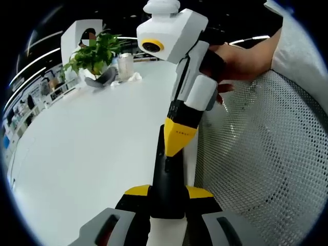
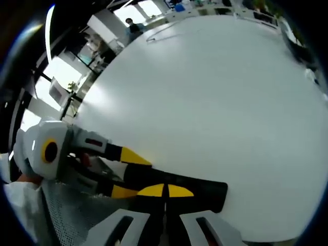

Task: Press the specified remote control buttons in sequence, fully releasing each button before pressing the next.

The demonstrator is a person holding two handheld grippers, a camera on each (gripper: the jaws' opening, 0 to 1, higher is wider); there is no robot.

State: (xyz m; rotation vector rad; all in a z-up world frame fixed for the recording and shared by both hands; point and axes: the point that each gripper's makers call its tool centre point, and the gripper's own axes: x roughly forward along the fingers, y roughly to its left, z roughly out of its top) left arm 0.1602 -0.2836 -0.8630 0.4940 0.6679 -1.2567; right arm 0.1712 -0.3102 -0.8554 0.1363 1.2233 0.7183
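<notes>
Nearest the lens in the left gripper view, the left gripper has its yellow-tipped jaws closed on the near end of a long black remote control, holding it out over the white table. From above comes the right gripper, its yellow tips drawn together to a point and resting on the remote's upper face, with a hand behind it on the grip. In the right gripper view the remote control lies across the bottom, just over the table edge, with the right gripper closed and down on it, and the left gripper clamping the remote's far end from the left.

To me this looks like a press in the act. The buttons are too dark to make out, so I cannot tell which one is under the tip or how many remain. The release is still to come. A potted plant stands well apart at the table's far side.
</notes>
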